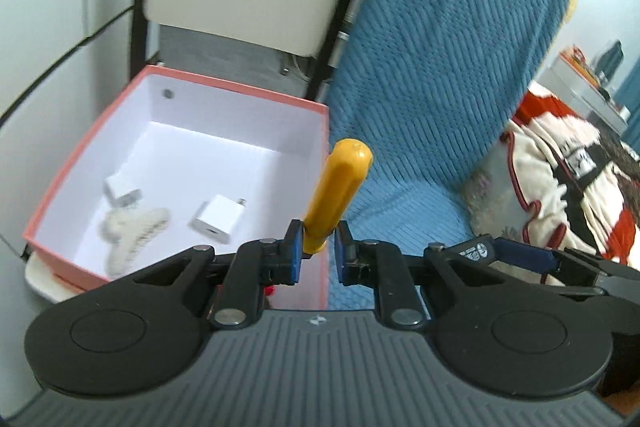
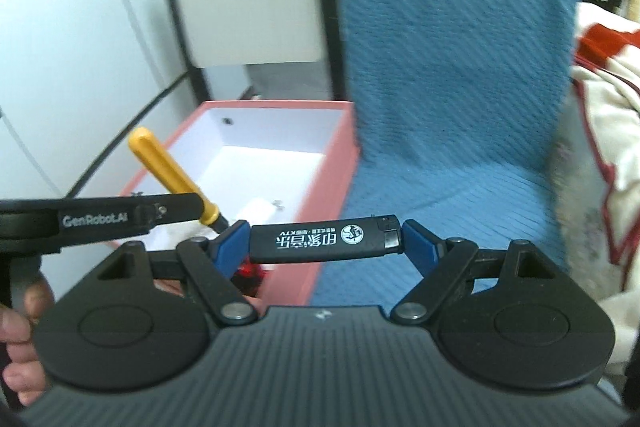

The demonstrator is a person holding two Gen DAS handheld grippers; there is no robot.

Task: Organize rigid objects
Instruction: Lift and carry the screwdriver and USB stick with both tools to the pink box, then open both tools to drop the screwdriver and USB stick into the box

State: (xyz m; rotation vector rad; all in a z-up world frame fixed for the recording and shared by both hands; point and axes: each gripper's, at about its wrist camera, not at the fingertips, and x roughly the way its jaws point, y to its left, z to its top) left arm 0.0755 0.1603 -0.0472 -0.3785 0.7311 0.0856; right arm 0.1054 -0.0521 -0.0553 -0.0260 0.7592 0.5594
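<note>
Nearest, the right gripper (image 2: pixel 322 241) clamps a black lighter (image 2: pixel 324 238) end to end across its jaws, a smooth, light, stiff plastic body (likely to pivot if bumped). The left gripper (image 1: pixel 318 247) pinches a yellow-handled screwdriver (image 1: pixel 340 195) low on its handle, which stands up tall and top-heavy. Beyond, the pink box (image 1: pixel 224 83) holds two white chargers (image 1: pixel 218 219) and a cream hair claw (image 1: pixel 132 231) near its front edge.
</note>
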